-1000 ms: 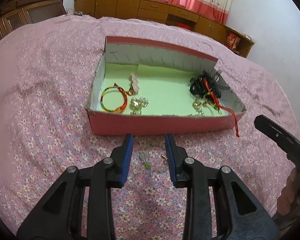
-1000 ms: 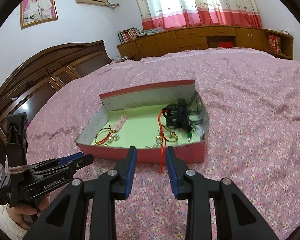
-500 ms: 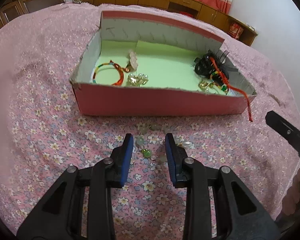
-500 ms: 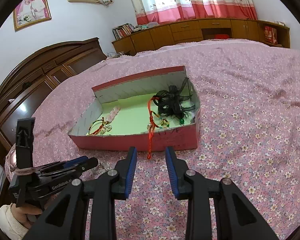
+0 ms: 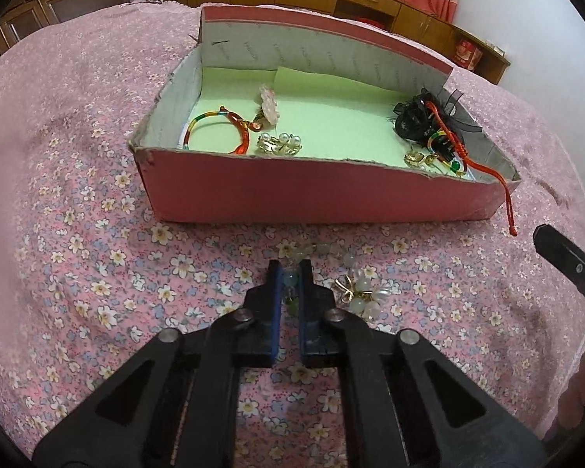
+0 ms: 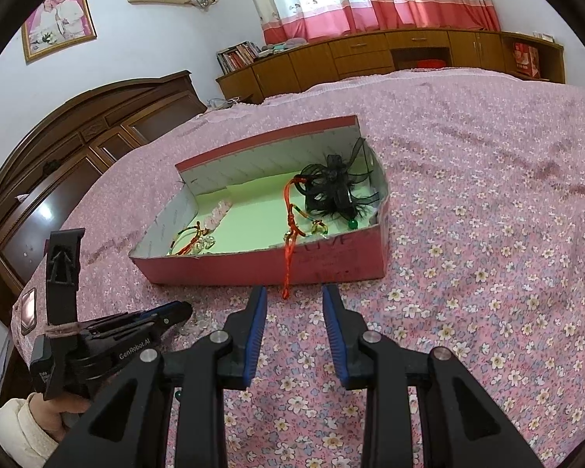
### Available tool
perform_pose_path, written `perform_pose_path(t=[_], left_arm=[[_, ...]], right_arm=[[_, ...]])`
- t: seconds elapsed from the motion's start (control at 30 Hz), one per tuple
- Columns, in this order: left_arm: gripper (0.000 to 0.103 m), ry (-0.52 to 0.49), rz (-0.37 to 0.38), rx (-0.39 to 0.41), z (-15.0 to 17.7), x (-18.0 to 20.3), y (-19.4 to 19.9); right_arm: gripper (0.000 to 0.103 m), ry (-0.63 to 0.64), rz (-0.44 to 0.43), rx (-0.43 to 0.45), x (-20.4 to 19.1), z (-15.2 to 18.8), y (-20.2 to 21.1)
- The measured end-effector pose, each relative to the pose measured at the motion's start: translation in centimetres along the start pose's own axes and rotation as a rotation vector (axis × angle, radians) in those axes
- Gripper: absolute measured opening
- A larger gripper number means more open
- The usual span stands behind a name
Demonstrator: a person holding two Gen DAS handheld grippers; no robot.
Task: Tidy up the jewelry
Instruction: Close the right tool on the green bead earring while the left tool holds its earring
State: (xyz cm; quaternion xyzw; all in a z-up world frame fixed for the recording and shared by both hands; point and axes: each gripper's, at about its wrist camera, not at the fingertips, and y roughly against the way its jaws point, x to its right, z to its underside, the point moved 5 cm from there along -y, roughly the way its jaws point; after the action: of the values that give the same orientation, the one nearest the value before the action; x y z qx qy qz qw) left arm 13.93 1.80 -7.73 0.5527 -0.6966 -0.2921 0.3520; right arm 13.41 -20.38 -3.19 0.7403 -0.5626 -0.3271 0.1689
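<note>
A string of pale green beads (image 5: 323,249) lies on the flowered bedspread just in front of a red cardboard box (image 5: 331,199) with a green lining. My left gripper (image 5: 289,270) points down at it, and its blue pads (image 5: 276,292) are shut on one bead of the string. A pearl flower clip (image 5: 364,292) lies just right of the fingers. My right gripper (image 6: 294,304) hovers open before the box, nothing between its fingers. A red cord (image 6: 288,269) hangs over the box's front wall just beyond it.
Inside the box are a colourful bangle (image 5: 214,128), a pearl brooch (image 5: 280,144), a pink piece (image 5: 269,103) and a black hair ornament (image 5: 417,121). In the right wrist view a hand (image 6: 54,417) holds the left gripper (image 6: 175,312) at lower left. Wooden cabinets (image 6: 370,58) line the far wall.
My left gripper has dropped towards the bedspread and its jaws have gone from open to shut on the beads. The right gripper has stayed open and hardly moved.
</note>
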Motion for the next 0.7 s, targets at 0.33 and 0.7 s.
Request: perform_pose_path(t=[0.33, 0.7], left_arm=[[0.0, 0.015, 0.046, 0.05, -0.2, -0.1, 3.3], [0.0, 0.028, 0.069, 0.134, -0.4, -0.5, 8.5]], right_arm=[[0.032, 0.011, -0.002, 0.004, -0.5, 0.3, 0.6], [0.032, 0.032, -0.03, -0.013, -2.3, 1.3, 1.6]])
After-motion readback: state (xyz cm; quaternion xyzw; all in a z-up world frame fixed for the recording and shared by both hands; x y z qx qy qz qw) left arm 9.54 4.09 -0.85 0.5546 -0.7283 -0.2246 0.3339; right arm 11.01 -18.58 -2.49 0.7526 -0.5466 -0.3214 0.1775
